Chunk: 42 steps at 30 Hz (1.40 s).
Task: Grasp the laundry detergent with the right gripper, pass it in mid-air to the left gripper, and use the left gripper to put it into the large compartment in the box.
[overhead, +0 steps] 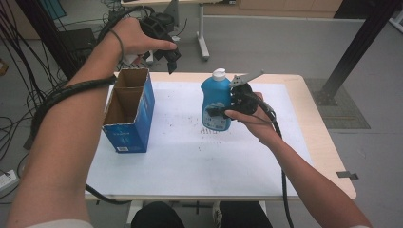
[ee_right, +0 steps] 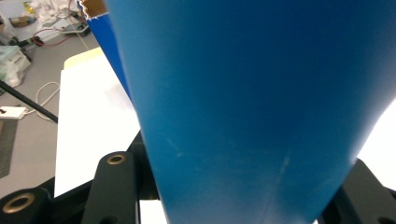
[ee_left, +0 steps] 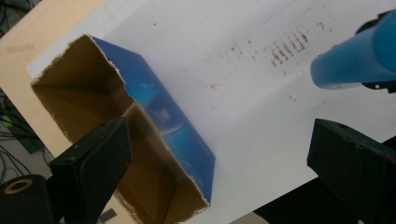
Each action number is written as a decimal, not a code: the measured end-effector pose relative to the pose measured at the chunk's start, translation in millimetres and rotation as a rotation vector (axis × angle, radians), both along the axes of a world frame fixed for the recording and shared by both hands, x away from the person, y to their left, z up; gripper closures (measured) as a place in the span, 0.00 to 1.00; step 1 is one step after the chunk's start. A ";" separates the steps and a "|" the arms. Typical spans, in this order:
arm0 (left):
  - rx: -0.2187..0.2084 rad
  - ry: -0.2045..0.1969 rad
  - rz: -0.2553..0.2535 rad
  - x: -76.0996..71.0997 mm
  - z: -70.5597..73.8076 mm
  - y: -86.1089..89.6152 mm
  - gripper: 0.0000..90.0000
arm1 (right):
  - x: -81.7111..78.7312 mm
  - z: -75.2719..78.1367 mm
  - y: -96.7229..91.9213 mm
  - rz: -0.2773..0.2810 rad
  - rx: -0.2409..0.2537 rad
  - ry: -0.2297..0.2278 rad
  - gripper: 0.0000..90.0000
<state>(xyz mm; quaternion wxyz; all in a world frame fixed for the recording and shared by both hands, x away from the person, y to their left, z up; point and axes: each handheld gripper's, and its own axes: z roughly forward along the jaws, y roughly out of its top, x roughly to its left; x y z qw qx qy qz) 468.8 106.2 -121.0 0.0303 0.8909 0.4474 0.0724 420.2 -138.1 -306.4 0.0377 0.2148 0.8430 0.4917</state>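
Looks like a lab or test workspace rather than a home. Bare grey floor [overhead: 266, 45] all around, with bundles of black cables [overhead: 21, 61] heaped and trailing at the left. Black metal frame posts [overhead: 363, 40] rising at both sides, one bolted to a floor plate. Plain wooden table [overhead: 328, 142] on a white metal leg, topped with a white sheet [overhead: 190, 156] smudged with small marks. Second table leg [overhead: 203, 33] and pale cabinets behind. White power strip [overhead: 5, 179] lying on the floor.
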 end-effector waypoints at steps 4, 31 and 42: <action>0.009 -0.007 -0.073 -2.9 4.5 0.4 0.07 | 8.2 2.5 13.1 0.025 -0.004 0.017 0.50; 0.037 0.068 -0.386 -31.3 -0.9 -8.8 0.07 | 23.0 -12.4 90.7 0.249 -0.027 0.047 0.49; 0.054 0.112 -0.438 -40.3 -17.1 -15.5 0.07 | 16.2 -10.4 104.5 0.327 -0.016 0.013 0.49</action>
